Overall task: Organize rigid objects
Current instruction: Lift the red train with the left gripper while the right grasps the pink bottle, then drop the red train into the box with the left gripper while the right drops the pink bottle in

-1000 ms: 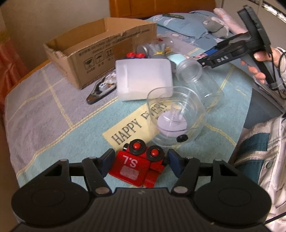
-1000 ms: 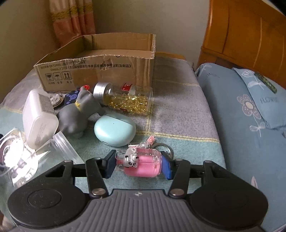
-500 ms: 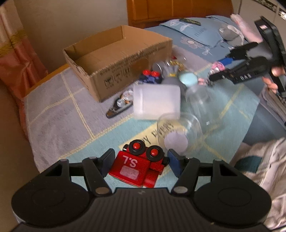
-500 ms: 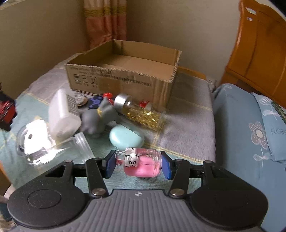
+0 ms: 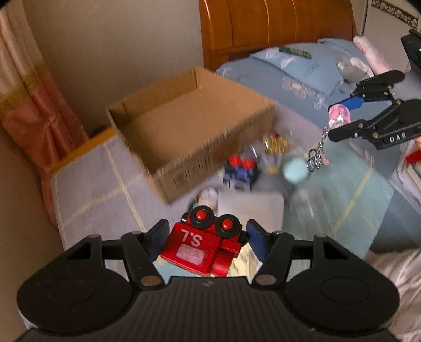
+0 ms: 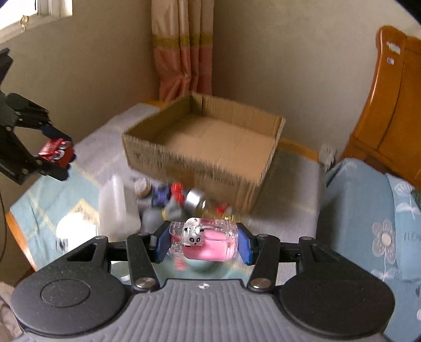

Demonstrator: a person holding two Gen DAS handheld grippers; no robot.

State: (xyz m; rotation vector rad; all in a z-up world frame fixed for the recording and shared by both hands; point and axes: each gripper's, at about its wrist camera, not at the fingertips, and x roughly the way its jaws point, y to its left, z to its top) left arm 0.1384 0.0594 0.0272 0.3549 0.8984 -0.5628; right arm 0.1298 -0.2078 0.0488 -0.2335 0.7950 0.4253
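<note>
Left gripper [image 5: 205, 238] jaws pinching red toy car [image 5: 202, 247], right gripper [image 6: 201, 242] jaws pinching pink keychain case [image 6: 208, 243], cardboard box [image 6: 210, 147] ahead of both

Motion blur smears your clutter [image 5: 252, 173] beside the cardboard box [image 5: 194, 126]; the box's print is unreadable.

Soft daylight is entering from a window [image 6: 36, 10] while motion blur is smearing the cardboard box [image 5: 189, 123] and fisheye edges are bending.

Beige walls [image 6: 276, 65] meet at a corner hung with a pink-and-cream curtain [image 6: 181, 52]. A wooden headboard [image 5: 276, 29] backs the bed [image 6: 368, 210] (blue floral bedding). Daylight enters through a window [image 6: 31, 10].
</note>
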